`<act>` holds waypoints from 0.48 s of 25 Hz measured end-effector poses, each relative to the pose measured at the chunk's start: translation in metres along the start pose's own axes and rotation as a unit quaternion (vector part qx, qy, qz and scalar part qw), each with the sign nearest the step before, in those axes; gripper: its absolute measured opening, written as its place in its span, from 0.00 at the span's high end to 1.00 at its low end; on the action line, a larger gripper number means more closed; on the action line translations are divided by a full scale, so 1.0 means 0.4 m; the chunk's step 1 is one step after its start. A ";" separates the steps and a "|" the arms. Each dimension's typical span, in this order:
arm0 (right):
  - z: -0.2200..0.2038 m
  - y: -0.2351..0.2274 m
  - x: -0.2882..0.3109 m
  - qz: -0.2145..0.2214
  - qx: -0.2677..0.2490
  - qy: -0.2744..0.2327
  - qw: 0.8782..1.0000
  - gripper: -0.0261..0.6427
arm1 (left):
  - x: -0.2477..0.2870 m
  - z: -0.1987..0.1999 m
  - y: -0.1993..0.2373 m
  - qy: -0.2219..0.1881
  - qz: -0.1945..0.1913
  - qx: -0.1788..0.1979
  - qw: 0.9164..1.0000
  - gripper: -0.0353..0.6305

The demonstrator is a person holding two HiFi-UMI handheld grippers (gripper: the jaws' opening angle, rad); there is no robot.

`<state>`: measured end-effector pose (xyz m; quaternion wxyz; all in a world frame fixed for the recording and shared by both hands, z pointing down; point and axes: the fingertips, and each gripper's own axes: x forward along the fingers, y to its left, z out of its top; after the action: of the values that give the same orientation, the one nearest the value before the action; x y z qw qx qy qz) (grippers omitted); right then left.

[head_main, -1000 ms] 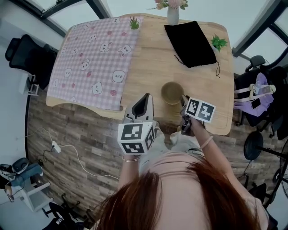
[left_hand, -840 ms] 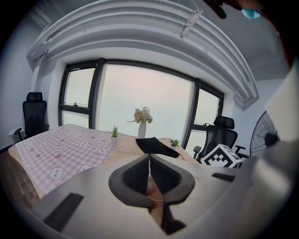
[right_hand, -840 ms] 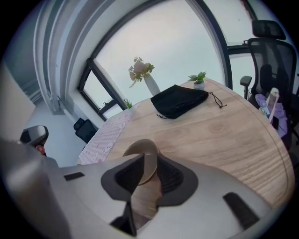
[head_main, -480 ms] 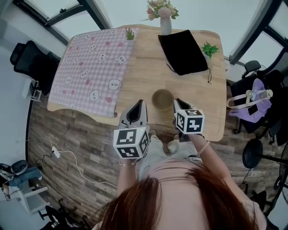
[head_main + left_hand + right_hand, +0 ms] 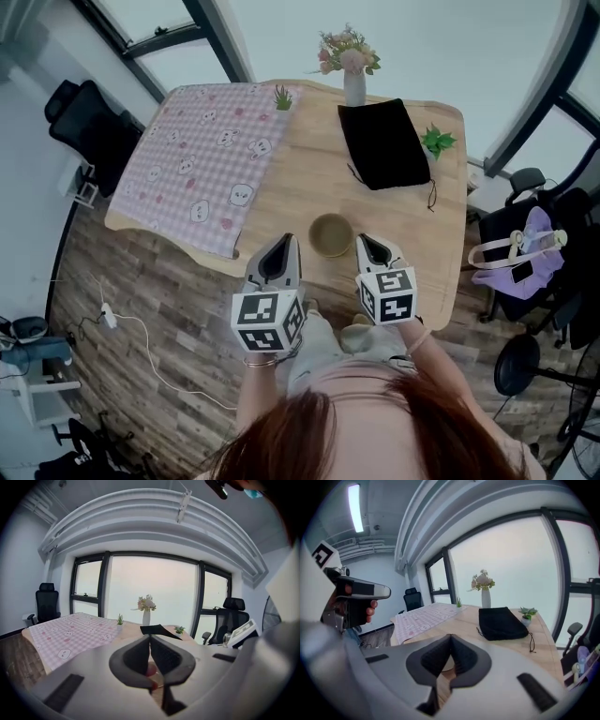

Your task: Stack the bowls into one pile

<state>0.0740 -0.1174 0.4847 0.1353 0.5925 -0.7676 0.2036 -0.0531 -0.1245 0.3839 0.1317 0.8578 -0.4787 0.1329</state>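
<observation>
As we hold the left tongs and just-closed right tongs together, empty, a bowl sits between them.

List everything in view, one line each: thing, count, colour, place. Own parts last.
table: one, light wood, centre
cloth: one, pink check with animal print, table's left half
bowl: one seen from above, olive-tan, near table edge between the grippers
pouch: one, black, table's far right
vase: one, white, pink flowers, far edge
small plants: two, green, one beside the cloth, one beside the pouch
office chair: one, black, left of table
bag: one, purple, right of table
left gripper: one, grey, fingers shut, empty
right gripper: one, grey, fingers just closed, nothing between them
</observation>
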 end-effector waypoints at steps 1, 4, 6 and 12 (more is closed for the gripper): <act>0.011 0.001 -0.009 0.004 -0.008 -0.012 1.000 0.96 | -0.004 0.002 -0.003 -0.001 0.003 0.000 1.000 0.93; 0.044 0.007 -0.034 0.015 -0.019 -0.041 0.999 0.96 | -0.019 0.008 -0.012 -0.001 0.011 0.003 1.000 0.93; 0.063 0.014 -0.050 0.020 -0.025 -0.057 0.998 0.96 | -0.031 0.011 -0.014 0.000 0.016 0.005 1.000 0.93; 0.114 0.019 -0.091 0.017 -0.049 -0.100 0.994 0.96 | -0.043 0.023 -0.030 -0.001 0.016 0.021 1.000 0.93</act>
<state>0.0778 -0.1063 0.4271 0.0833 0.5895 -0.7962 0.1077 -0.0507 -0.1079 0.3681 0.1112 0.8526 -0.4897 0.1446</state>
